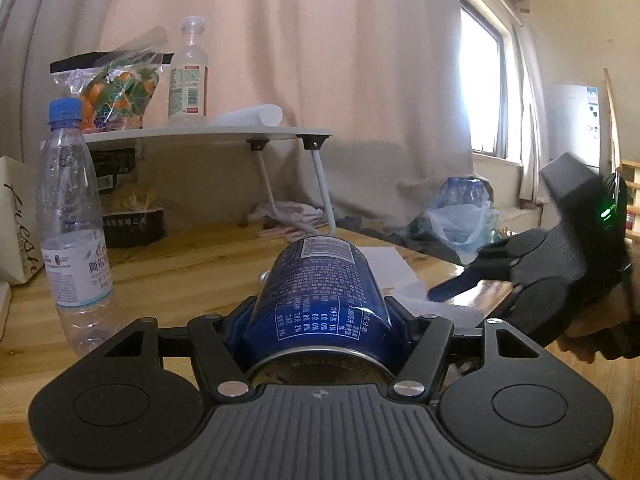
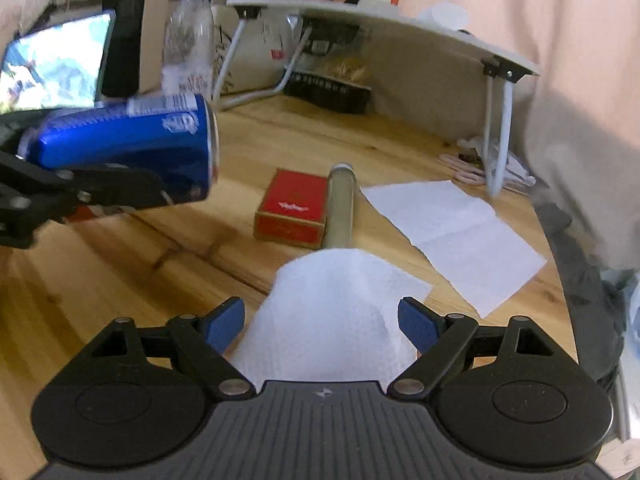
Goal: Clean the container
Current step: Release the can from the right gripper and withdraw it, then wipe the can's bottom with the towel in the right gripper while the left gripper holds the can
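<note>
The left gripper (image 1: 320, 320) clamps the blue aluminium drink can (image 1: 320, 292) sideways above the wooden tabletop (image 2: 120, 272), likely presenting it for wiping. The right gripper (image 2: 320, 326), jaws wide, cradles a white paper tissue (image 2: 332, 312) beside the can.

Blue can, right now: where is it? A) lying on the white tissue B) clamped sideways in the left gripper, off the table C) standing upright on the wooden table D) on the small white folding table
B: the blue can lies horizontal between the fingers of the left gripper, raised above the wooden table, while the right gripper has a white tissue between its fingers.
</note>
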Demonstrator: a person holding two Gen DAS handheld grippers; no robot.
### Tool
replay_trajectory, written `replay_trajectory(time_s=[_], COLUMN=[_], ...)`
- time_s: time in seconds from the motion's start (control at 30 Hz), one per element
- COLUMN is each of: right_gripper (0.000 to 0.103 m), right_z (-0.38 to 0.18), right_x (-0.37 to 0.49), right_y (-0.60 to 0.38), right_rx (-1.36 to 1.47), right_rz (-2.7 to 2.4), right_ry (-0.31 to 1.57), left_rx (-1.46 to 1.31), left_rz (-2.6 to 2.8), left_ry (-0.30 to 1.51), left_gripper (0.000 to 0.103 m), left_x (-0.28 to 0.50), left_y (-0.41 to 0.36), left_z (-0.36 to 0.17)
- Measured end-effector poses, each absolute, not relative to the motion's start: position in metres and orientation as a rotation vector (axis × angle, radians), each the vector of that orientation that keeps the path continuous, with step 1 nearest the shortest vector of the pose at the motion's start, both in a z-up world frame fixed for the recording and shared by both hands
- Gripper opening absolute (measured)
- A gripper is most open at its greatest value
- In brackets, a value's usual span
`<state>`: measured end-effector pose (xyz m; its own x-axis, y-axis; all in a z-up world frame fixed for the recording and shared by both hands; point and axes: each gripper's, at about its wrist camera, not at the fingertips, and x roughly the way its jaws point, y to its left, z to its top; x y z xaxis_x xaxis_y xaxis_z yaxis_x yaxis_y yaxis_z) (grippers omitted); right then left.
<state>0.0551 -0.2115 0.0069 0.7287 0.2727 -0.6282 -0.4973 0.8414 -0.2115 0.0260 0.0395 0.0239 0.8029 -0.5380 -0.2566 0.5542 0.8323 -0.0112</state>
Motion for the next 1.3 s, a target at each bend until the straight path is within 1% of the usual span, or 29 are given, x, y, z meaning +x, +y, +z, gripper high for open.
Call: replay_trajectory(time_s=[0.03, 0.07, 0.1, 0.13, 0.17, 0.2, 0.37, 0.57, 0.67, 0.87, 1.07, 1.3], right_gripper=[0.08, 0.068, 0.05, 0.041, 0.027, 0.015, 0.013, 0.013, 0.013, 0.013, 0.013, 0.013], right_z=[0.004, 0.003, 0.001, 0.001, 0.001, 0.002, 0.017, 0.084, 0.1, 0.093, 0.092, 0.087], right_x=[0.058, 0.06, 0.062, 0.063, 0.063, 0.063, 0.055, 0.023, 0.008, 0.001, 0.016, 0.049], right_y=[-0.211, -0.212, -0.212, -0.212, -0.212, -0.212, -0.219, -0.215, -0.188, -0.14, -0.148, -0.171], right_rx=[-0.383, -0.377, -0.37, -0.369, -0.37, -0.368, -0.303, -0.092, -0.106, -0.214, -0.227, -0.187], right_rz=[0.44, 0.447, 0.455, 0.459, 0.46, 0.464, 0.477, 0.648, 0.761, 0.866, 0.792, 0.675], right_ry=[0.629, 0.637, 0.646, 0.653, 0.659, 0.658, 0.613, 0.501, 0.492, 0.535, 0.537, 0.547], left_rx=[0.066, 0.065, 0.063, 0.064, 0.066, 0.07, 0.09, 0.117, 0.148, 0.186, 0.226, 0.242], left_rz=[-0.586, -0.588, -0.589, -0.592, -0.594, -0.596, -0.605, -0.617, -0.623, -0.643, -0.655, -0.667], left_ry=[0.257, 0.26, 0.26, 0.261, 0.263, 0.265, 0.278, 0.283, 0.279, 0.254, 0.207, 0.194], left_gripper=[0.067, 0.067, 0.067, 0.067, 0.067, 0.067, 0.067, 0.067, 0.067, 0.066, 0.066, 0.066], left_x=[0.026, 0.026, 0.026, 0.026, 0.026, 0.026, 0.024, 0.022, 0.019, 0.01, 0.0, -0.002], left_y=[0.039, 0.04, 0.04, 0.04, 0.039, 0.039, 0.035, 0.031, 0.026, 0.021, 0.016, 0.015], left_z=[0.024, 0.024, 0.024, 0.024, 0.024, 0.024, 0.022, 0.021, 0.019, 0.019, 0.019, 0.02])
